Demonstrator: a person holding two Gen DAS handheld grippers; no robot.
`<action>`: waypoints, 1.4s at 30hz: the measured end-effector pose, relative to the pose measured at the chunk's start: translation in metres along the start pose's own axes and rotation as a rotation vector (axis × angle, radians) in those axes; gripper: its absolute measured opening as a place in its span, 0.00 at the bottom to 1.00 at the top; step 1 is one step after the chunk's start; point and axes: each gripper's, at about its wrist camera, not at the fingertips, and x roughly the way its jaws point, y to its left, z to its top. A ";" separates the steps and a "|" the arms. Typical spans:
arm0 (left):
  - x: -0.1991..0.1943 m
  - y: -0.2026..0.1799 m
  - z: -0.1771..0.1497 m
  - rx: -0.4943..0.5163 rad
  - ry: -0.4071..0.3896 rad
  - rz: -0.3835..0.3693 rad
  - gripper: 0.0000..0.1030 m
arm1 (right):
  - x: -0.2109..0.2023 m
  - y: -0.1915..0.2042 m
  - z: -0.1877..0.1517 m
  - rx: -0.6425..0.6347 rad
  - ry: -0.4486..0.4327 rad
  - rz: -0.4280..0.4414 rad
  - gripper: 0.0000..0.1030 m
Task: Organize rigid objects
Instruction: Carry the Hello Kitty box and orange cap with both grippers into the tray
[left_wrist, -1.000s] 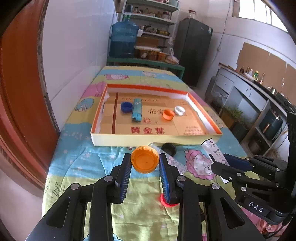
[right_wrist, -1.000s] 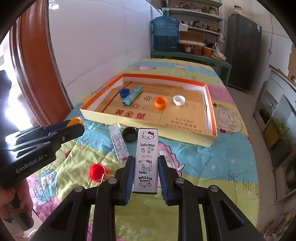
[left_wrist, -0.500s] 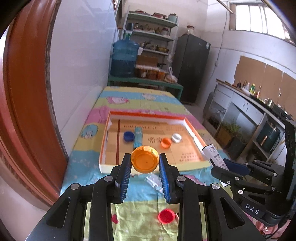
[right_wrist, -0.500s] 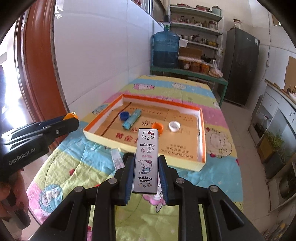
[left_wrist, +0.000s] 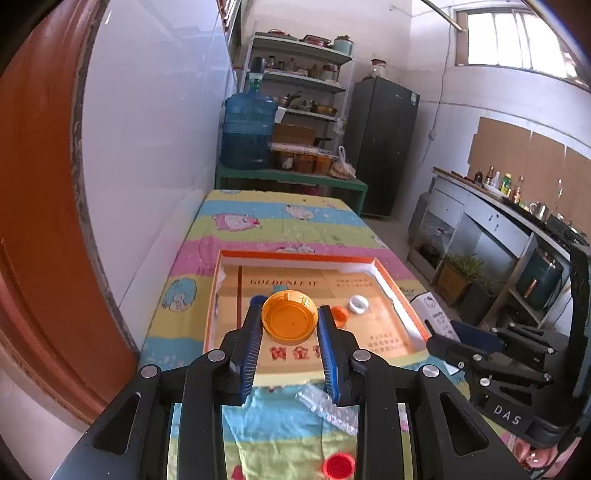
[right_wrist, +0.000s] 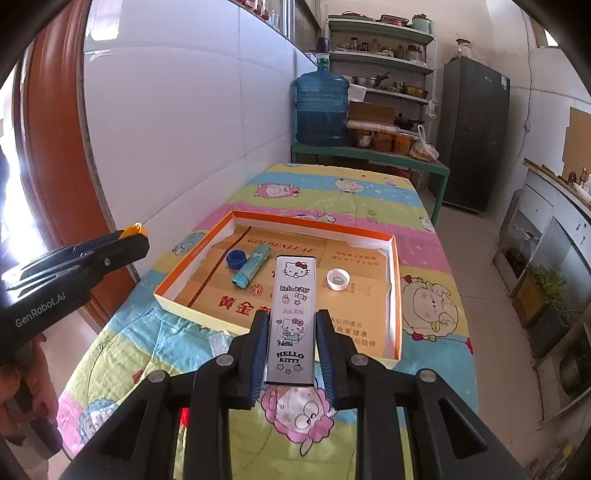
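Observation:
My left gripper is shut on an orange lid, held in the air in front of the orange-rimmed cardboard tray. My right gripper is shut on a white Hello Kitty box, raised above the tray's near edge. Inside the tray lie a blue cap, a teal tube, a white cap and a small orange cap. On the cloth lie a red cap and a clear plastic piece.
The table wears a colourful cartoon cloth along a white tiled wall. A brown door stands left. A shelf with a blue water jug and a dark fridge stand beyond the table.
Both grippers have lifted well above the table and tilted up, each keeping its object. The tray looks farther and smaller; the room's upper part has come into view.

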 end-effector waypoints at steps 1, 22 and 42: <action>0.003 0.000 0.003 -0.001 -0.001 -0.002 0.29 | 0.002 -0.001 0.002 0.002 0.000 0.000 0.25; 0.094 -0.027 0.019 0.005 0.061 -0.058 0.29 | 0.069 -0.049 0.014 0.126 0.055 -0.039 0.25; 0.153 -0.032 0.004 0.030 0.172 -0.061 0.29 | 0.109 -0.065 0.008 0.164 0.117 -0.046 0.25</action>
